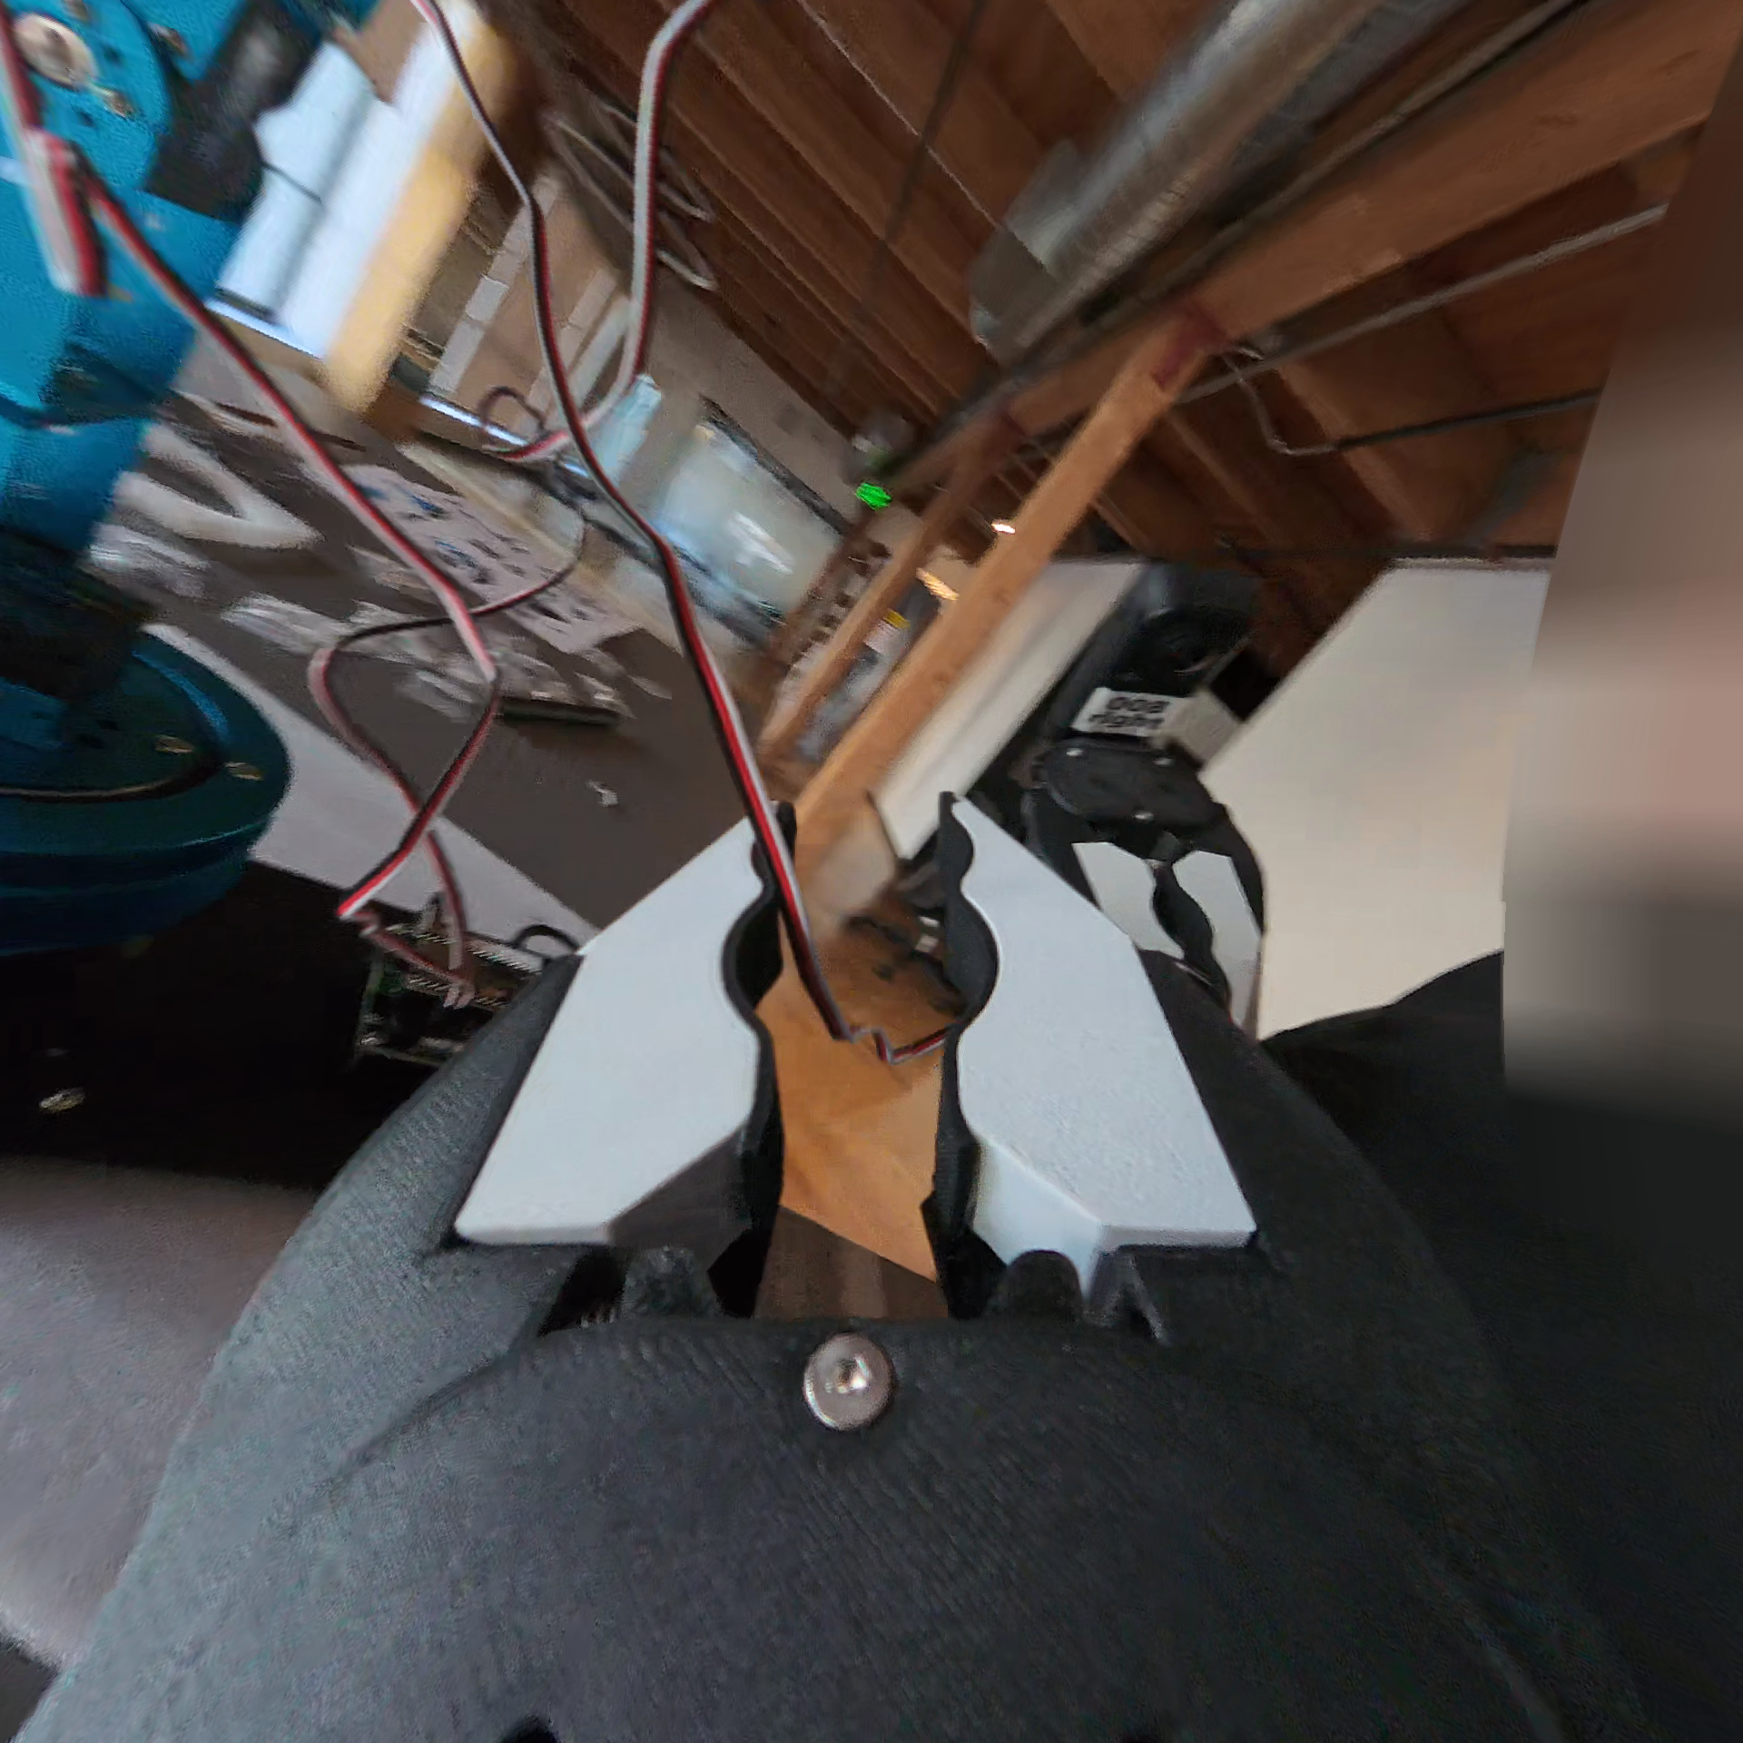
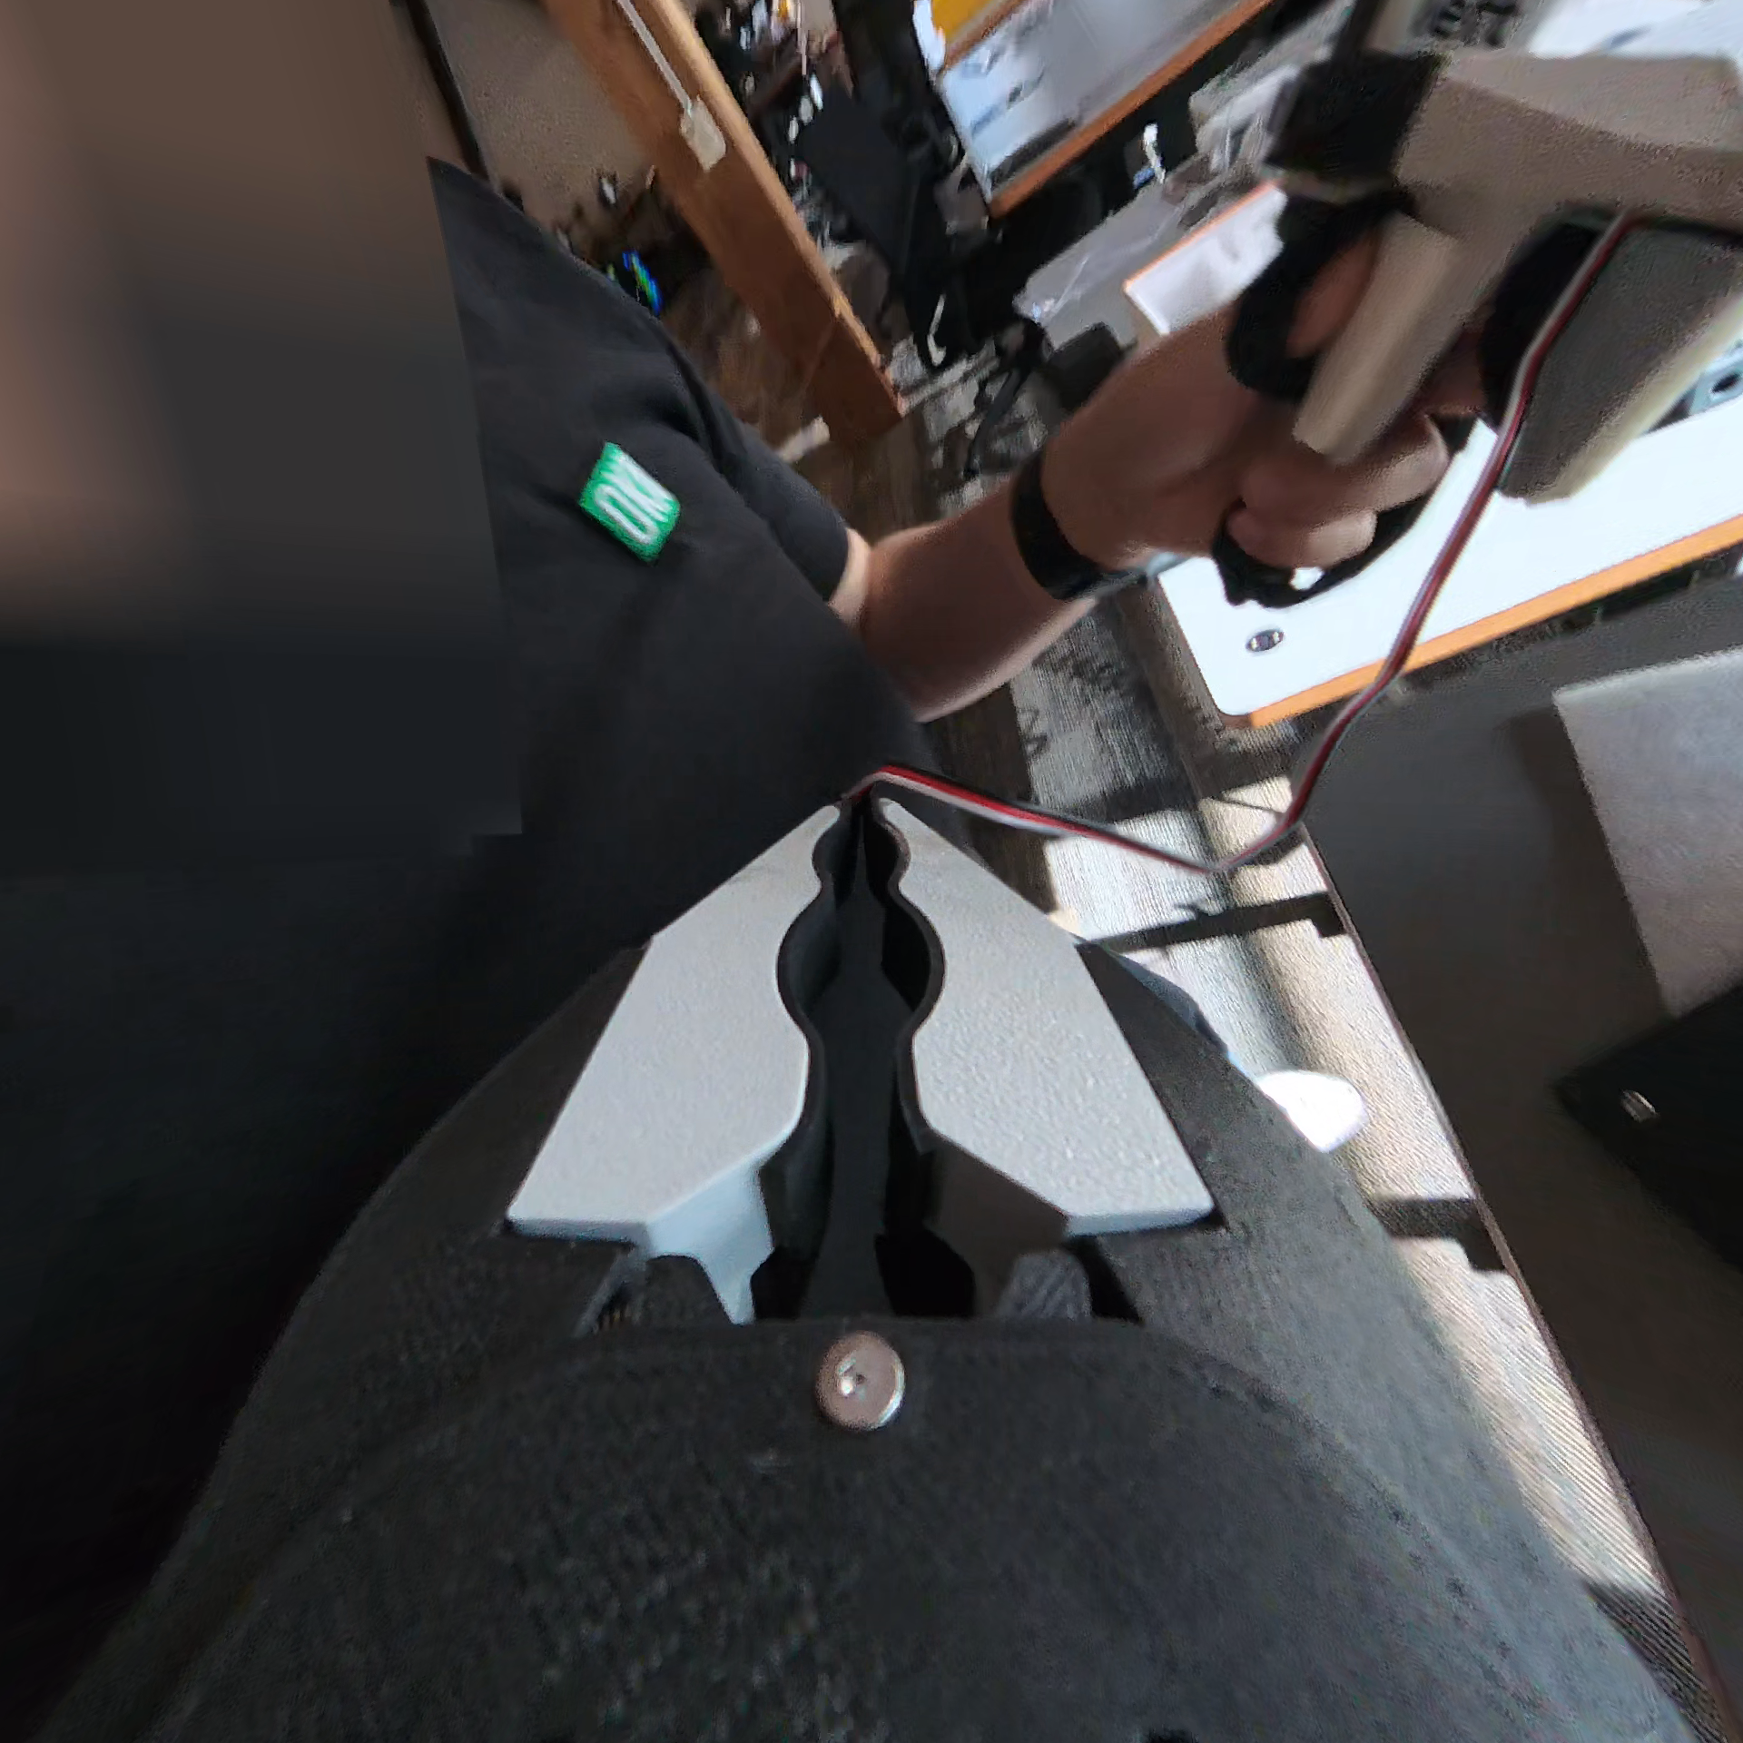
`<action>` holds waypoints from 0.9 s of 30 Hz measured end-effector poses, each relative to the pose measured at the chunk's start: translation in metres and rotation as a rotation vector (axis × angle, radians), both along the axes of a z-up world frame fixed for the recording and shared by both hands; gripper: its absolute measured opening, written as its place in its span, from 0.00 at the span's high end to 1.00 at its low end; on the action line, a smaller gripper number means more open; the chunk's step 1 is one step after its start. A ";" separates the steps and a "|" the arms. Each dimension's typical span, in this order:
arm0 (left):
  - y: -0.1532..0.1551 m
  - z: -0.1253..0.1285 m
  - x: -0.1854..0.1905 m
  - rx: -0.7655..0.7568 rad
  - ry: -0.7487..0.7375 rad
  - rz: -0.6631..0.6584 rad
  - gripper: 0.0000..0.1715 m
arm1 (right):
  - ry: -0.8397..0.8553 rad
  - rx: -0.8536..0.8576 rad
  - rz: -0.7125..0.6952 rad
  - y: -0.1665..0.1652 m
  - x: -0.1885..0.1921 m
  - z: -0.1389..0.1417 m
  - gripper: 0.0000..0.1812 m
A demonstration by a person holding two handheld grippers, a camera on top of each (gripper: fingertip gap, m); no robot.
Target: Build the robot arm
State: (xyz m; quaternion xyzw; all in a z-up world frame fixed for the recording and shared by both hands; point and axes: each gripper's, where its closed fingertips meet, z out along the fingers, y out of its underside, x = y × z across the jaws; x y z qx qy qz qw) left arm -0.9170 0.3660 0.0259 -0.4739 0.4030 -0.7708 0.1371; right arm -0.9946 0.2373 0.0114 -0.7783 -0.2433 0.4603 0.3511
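Note:
A thin red, white and black ribbon cable [image 1: 717, 698] hangs down and passes between the fingers of my left gripper [image 1: 863, 821]. It lies along the inner edge of the left finger [image 1: 660, 990], and a wide gap stays to the other pad, so this gripper is open. My right gripper [image 2: 863, 806] is shut on the same cable [image 2: 1085, 830], pinched at the very fingertips. From there the cable runs right and up to the left gripper's body [image 2: 1528, 311], held by a hand [image 2: 1226, 472]. The right gripper also shows far off in the left wrist view [image 1: 1198, 934].
A teal robot arm [image 1: 85, 377] stands at the left on a dark table [image 1: 566, 755], with more cables and a circuit board [image 1: 434, 990] below it. A person in a black shirt [image 2: 613, 707] is close. A white, orange-edged table [image 2: 1415, 604] stands over grey carpet [image 2: 1226, 990]. Tip to tip, the grippers are about 15 centimeters apart.

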 end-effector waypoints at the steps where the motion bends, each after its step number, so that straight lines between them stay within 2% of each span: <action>1: 0.002 -0.006 0.003 0.026 0.025 0.078 0.82 | -0.035 0.004 0.026 -0.006 0.010 -0.006 0.99; 3: 0.003 -0.016 0.006 0.031 0.060 0.197 0.83 | -0.091 0.013 0.075 -0.013 0.030 -0.016 0.99; 6: -0.005 -0.022 0.009 -0.034 0.048 0.262 0.85 | -0.128 -0.003 0.101 -0.011 0.057 -0.023 0.99; 10: -0.011 -0.043 0.011 -0.081 0.111 0.349 0.84 | -0.150 -0.035 0.143 -0.008 0.076 -0.021 0.99; 13: -0.027 -0.052 0.001 -0.101 0.126 0.339 0.84 | -0.200 -0.030 0.188 -0.013 0.083 -0.024 0.99; 15: -0.040 -0.062 -0.005 -0.106 0.154 0.278 0.83 | -0.206 -0.037 0.177 -0.015 0.086 -0.029 0.99; 21: -0.078 -0.066 -0.014 -0.074 0.179 0.143 0.84 | -0.098 -0.039 0.114 -0.022 0.089 -0.031 0.99; 24: -0.085 -0.059 -0.011 0.031 0.183 0.187 0.84 | -0.089 -0.033 0.109 -0.018 0.102 -0.029 0.99; 27: -0.082 -0.047 0.000 0.109 0.184 0.275 0.85 | -0.163 0.046 0.151 -0.009 0.119 -0.032 0.99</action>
